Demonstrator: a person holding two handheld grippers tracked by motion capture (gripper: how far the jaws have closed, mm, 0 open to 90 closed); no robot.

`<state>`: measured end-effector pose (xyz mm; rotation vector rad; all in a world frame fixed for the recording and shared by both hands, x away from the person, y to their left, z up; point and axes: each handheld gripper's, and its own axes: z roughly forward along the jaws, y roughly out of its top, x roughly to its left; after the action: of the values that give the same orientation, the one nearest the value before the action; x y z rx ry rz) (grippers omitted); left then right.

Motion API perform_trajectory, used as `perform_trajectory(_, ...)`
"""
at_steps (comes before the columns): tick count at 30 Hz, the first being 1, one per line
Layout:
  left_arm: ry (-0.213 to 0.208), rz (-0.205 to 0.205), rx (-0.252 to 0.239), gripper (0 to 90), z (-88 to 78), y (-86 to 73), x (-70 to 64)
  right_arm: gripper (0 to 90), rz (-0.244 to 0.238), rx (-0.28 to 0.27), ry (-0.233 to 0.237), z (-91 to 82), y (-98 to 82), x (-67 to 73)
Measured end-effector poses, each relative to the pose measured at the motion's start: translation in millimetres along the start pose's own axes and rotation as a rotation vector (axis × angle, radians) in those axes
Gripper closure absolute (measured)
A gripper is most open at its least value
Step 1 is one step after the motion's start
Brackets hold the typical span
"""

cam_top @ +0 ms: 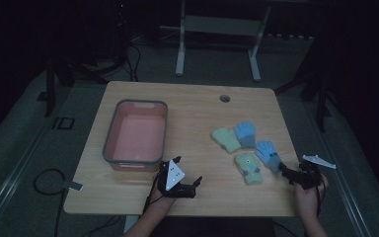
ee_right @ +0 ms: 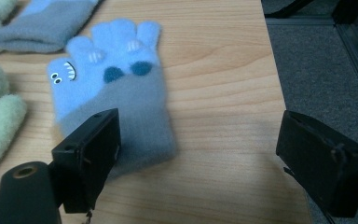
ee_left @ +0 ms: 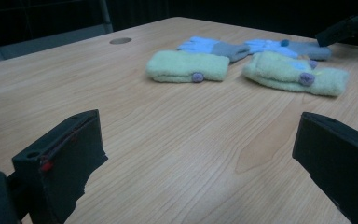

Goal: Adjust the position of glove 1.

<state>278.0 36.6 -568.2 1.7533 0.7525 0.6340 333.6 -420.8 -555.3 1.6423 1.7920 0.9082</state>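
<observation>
1. Your right gripper (cam_top: 284, 174) sits at the near right edge of the table, jaws spread wide with nothing pinched. In the right gripper view (ee_right: 198, 163) the grey cuff of the near blue glove (ee_right: 114, 88) lies just ahead of the gap, partly behind the left jaw; you cannot tell whether that jaw touches the cuff.
2. That near blue glove (cam_top: 268, 154) lies flat, fingers pointing away from your gripper, with a small face of eyes and teeth on its thumb side.
3. Your left gripper (cam_top: 187, 173) rests low at the near edge of the table (cam_top: 197, 106), near the front right corner of the tub. Its jaws stand apart over bare wood in the left gripper view (ee_left: 193, 158), holding nothing.
4. Well ahead of the left gripper lie the four gloves. The near green glove (cam_top: 247, 168) lies just left of the near blue one, and they seem to touch.
5. Farther back, the far green glove (cam_top: 226, 138) and the far blue glove (cam_top: 246, 133) lie side by side, touching.
6. The pink tub with a grey rim (cam_top: 109, 139) stands on the left half of the table, well apart from the gloves.
7. A round cable hole (cam_top: 224, 98) sits near the far edge.
</observation>
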Motion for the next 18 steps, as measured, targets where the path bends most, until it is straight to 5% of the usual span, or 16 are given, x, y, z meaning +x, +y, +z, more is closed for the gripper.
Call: perform_trajectory(18, -0.006, 0.002, -0.007, 2.2, -0.2, -0.1, 0.8, 13.7, 0.029, 0.05, 0.041, 3.0, 3.5, -4.4)
